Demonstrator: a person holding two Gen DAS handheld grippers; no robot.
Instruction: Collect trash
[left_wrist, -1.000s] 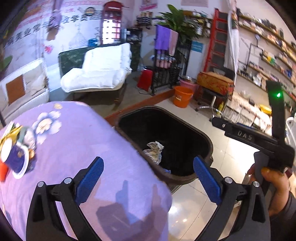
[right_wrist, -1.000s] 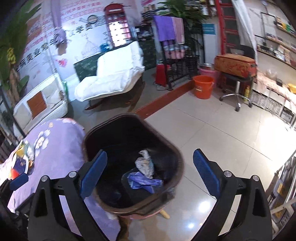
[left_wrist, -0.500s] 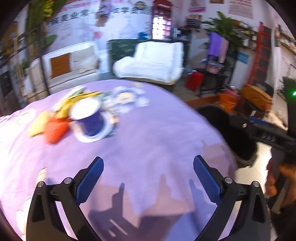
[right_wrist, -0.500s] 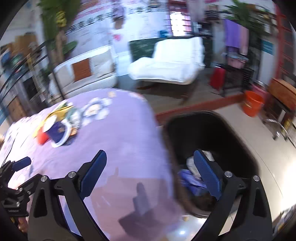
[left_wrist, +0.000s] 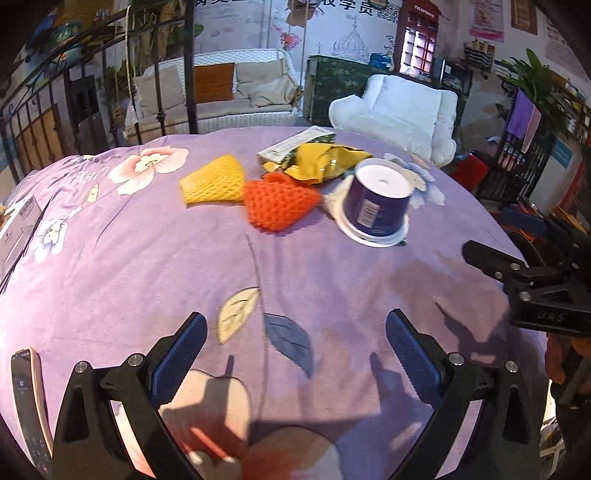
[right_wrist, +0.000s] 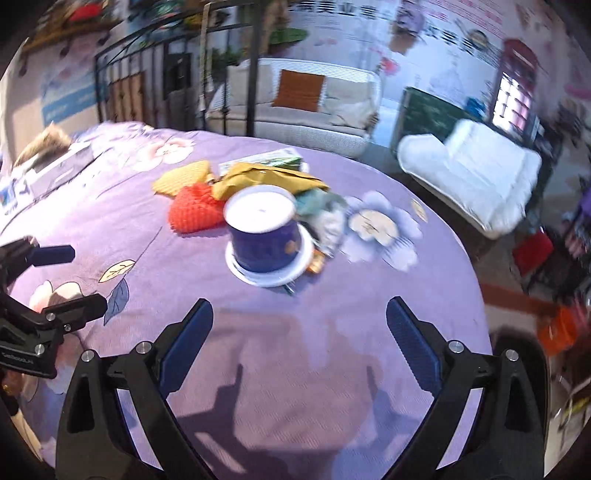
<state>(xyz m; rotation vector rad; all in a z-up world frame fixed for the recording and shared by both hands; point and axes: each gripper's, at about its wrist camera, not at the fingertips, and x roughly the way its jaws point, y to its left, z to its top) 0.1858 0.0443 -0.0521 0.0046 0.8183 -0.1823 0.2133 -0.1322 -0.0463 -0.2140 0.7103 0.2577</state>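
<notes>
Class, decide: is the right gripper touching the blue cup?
Apart. In the right wrist view, bare purple cloth lies between the open right gripper and the upturned blue cup, which stands well ahead of the fingertips.

Phone (left_wrist: 26, 398) cut off; crumpled wrappers (right_wrist: 325, 218) blurred

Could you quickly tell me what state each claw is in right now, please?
Left claw: open, holding nothing, above the purple cloth.
Right claw: open, holding nothing, pointed toward the upturned cup.
</notes>
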